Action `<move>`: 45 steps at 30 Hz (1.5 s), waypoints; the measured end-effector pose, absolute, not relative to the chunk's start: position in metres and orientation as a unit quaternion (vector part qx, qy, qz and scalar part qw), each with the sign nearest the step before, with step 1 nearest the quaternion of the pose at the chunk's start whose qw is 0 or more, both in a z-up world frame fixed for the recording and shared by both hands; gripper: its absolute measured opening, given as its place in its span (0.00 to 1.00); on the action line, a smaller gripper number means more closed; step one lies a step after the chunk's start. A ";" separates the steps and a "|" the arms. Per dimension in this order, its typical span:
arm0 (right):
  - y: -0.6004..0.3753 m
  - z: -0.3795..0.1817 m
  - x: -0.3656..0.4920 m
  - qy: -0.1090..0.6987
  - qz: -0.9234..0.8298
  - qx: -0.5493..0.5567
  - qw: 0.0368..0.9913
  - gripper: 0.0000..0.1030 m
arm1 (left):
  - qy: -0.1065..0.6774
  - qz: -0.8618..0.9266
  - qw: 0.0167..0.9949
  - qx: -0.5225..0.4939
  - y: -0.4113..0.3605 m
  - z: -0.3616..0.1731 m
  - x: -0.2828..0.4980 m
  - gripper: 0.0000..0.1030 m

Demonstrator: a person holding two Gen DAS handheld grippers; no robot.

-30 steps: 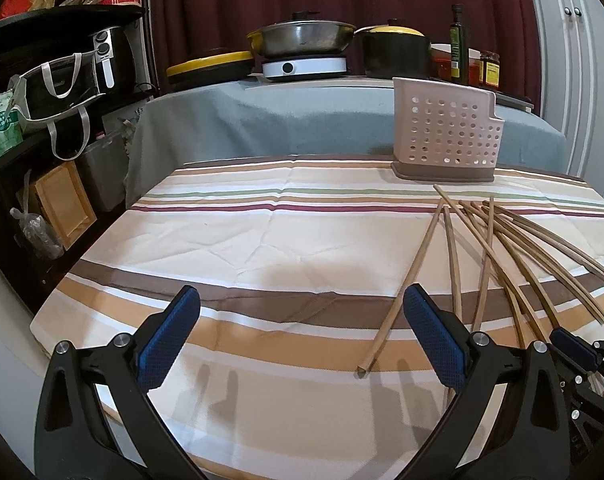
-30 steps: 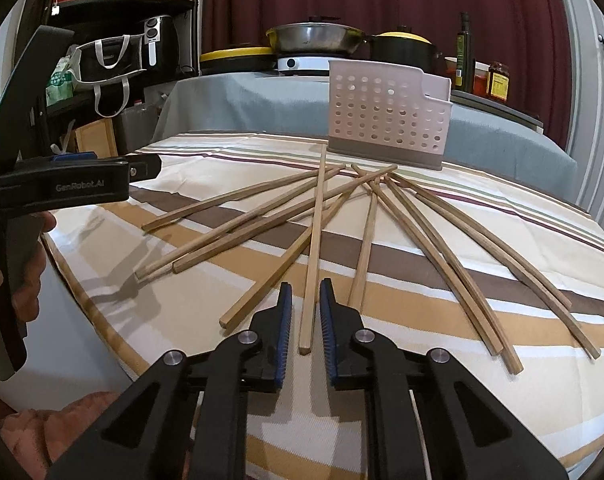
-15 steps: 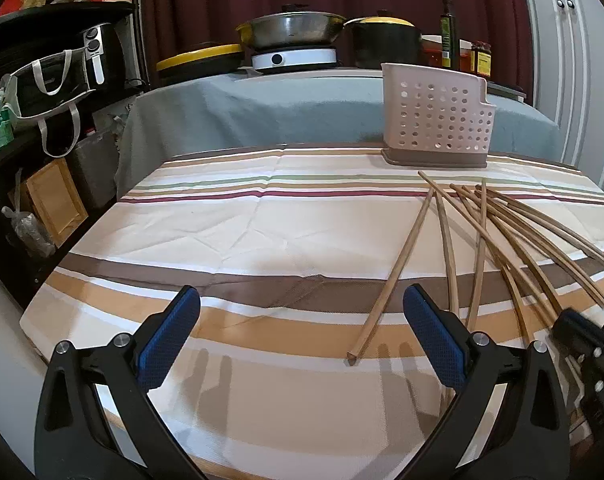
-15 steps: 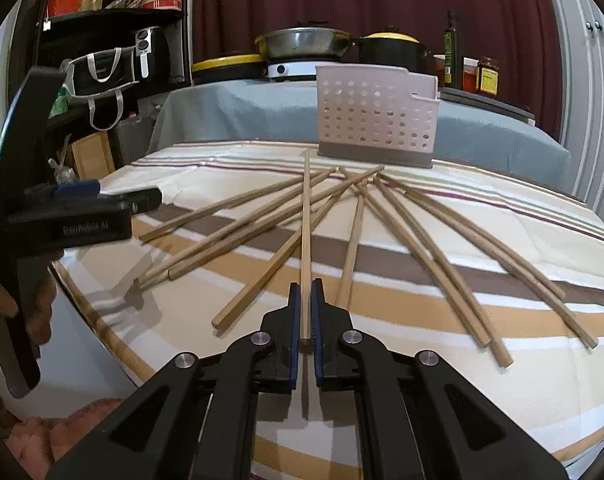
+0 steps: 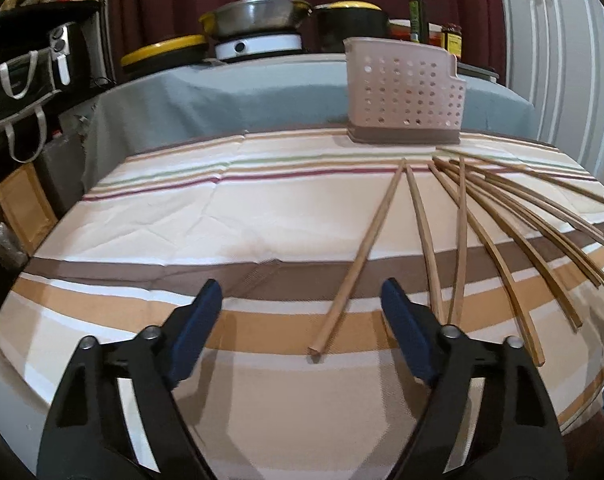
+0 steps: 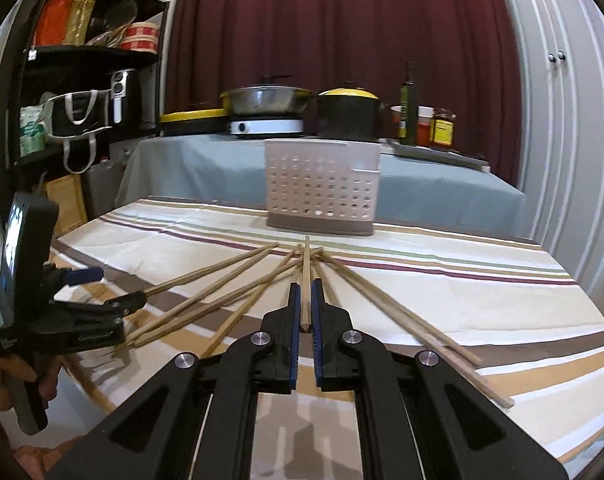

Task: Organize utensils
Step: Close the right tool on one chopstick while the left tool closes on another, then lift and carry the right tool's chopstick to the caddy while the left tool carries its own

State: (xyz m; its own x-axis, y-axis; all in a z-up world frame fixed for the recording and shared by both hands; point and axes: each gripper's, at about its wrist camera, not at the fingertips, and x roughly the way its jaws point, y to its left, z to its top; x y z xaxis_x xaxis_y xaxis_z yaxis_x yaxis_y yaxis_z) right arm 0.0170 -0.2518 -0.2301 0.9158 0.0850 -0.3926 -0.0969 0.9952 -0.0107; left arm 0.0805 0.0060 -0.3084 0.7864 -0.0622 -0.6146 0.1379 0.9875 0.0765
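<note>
The right tongs [image 6: 306, 305] are clamped on one wooden chopstick [image 6: 306, 268], gripping it near its blunt end so that the stick points away toward 12 o'clock, its far tip aimed at the perforated holder [image 6: 321, 188] standing at the back of the striped surface [image 6: 441, 280]. The stick looks raised off the cloth, though its far end may be low over the pile. The left tongs [image 5: 302, 316] hover with their pads wide apart and nothing between them, above the near edge of the surface at about 6 o'clock in their own view, with the closest loose chopstick [image 5: 361, 256] lying just ahead. The remaining chopsticks [image 5: 501, 240] lie fanned out flat on the cloth, spreading from a point just in front of the holder toward 3 and 5 o'clock. No stick shows above the holder's rim in either view, so by my reading the sorting has barely begun: one chopstick is in hand, none is stowed, and the whole spread still has to be gathered and dropped into the holder.
</note>
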 end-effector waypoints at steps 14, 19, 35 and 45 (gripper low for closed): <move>-0.259 -0.240 0.021 0.210 0.047 -0.004 0.976 0.06 | 0.316 -0.101 0.942 0.060 -0.004 -0.315 0.076 0.22; -0.259 -0.240 0.021 0.210 0.047 -0.004 0.977 0.06 | 0.315 -0.103 0.942 0.054 -0.003 -0.315 0.076 0.16; -0.262 -0.230 0.017 0.197 0.044 -0.001 0.979 0.06 | 0.280 -0.108 0.953 0.038 -0.002 -0.289 0.067 0.06; -0.265 -0.221 0.015 0.185 0.042 0.003 0.982 0.06 | 0.244 -0.108 0.963 0.035 -0.006 -0.255 0.058 0.06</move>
State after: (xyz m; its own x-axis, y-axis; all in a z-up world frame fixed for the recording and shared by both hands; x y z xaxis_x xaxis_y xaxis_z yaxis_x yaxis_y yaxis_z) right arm 0.0149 -0.2645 -0.2214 0.9284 0.0829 -0.3623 -0.0810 0.9965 0.0205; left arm 0.0582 -0.0062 -0.2548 0.8578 -0.1910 -0.4772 0.2252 0.9742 0.0149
